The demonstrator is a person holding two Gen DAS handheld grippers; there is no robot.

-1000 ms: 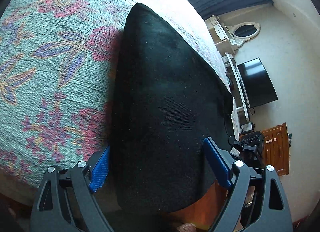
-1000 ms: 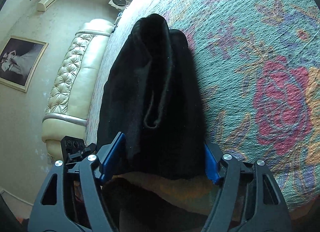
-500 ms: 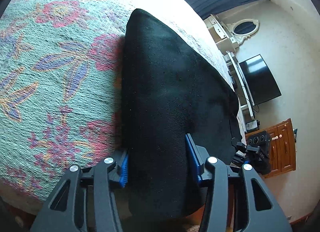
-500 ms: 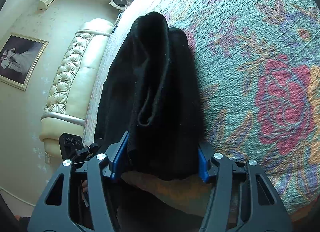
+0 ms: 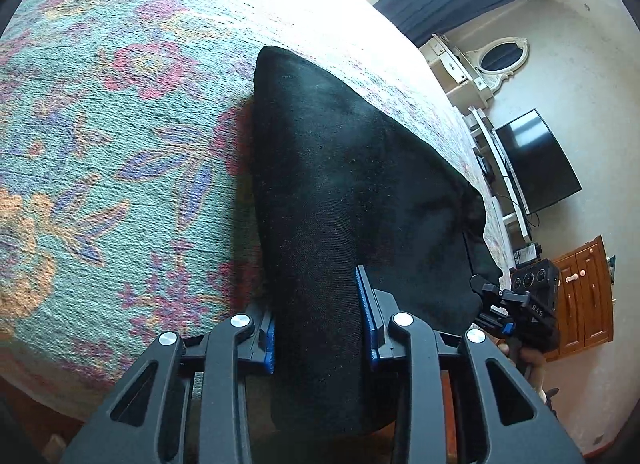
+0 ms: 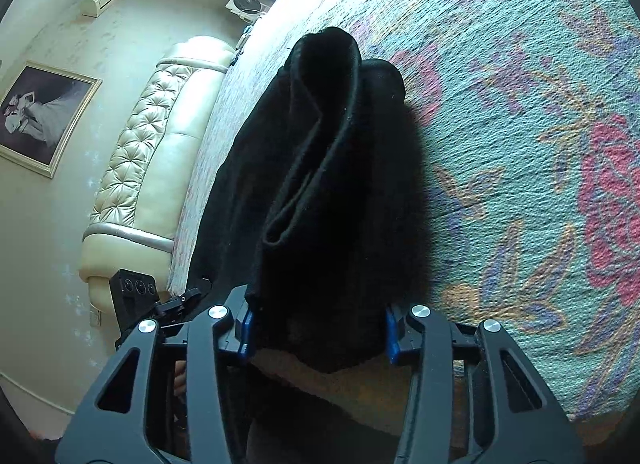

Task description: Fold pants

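Both tongs, wide apart a second ago, are closing. The left tongs [image 5: 318,338] and right tongs [image 6: 316,330] now pinch the black pants [image 5: 340,184] on the bed [image 5: 100,144].

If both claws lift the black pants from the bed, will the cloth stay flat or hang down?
The black pants will probably sag between the left claw and right claw, both closing on bunched cloth. The loose fold in the right view may open. They seem unlikely to slip on the textured bedspread.

The folded black fabric pants [image 5: 340,192] are lying on the floral-woven bedspread bed [image 5: 120,144] along its near edge, their near end overhanging that edge between each gripper's fingers [image 5: 366,324].
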